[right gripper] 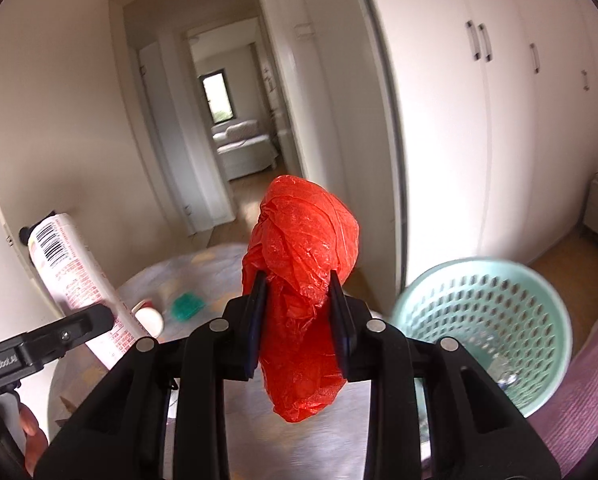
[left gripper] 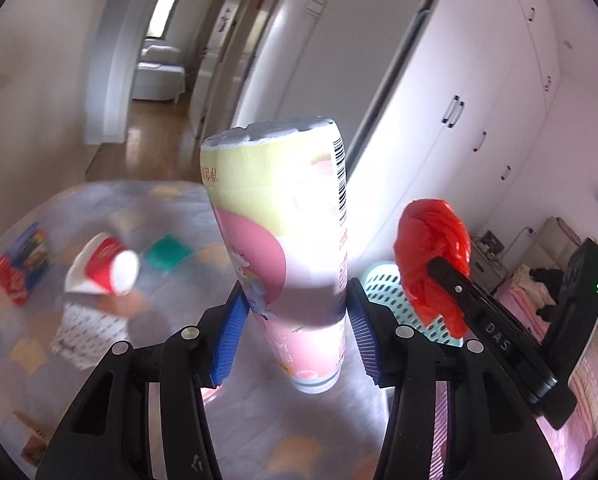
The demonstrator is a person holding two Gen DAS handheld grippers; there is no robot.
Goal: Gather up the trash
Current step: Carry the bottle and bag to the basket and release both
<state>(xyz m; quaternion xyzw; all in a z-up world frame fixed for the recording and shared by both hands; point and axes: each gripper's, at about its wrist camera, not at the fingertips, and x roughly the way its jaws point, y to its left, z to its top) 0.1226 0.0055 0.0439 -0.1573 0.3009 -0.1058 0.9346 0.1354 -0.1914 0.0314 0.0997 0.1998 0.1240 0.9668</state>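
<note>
My left gripper [left gripper: 295,320] is shut on a tall pink-and-yellow labelled bottle [left gripper: 283,232], its blue pads [left gripper: 231,332] pressing both sides. The bottle stands raised above the table, barcode to the right. In the right wrist view the same bottle [right gripper: 71,264] leans at the left edge with the left gripper's finger [right gripper: 59,332] across it. My right gripper [right gripper: 299,312] is shut on a crumpled red plastic bag [right gripper: 303,248], which bulges above and below the jaws. The left wrist view shows that bag [left gripper: 431,248] to the bottle's right. A mint-green perforated basket [right gripper: 499,308] sits low on the right.
On the round table's patterned grey cloth [left gripper: 179,360] lie a tipped red-and-white paper cup [left gripper: 103,268], a green packet [left gripper: 167,254], a red-and-blue box [left gripper: 21,268] and printed white paper [left gripper: 87,332]. White wardrobe doors [right gripper: 499,120] fill the right; a hallway opens behind.
</note>
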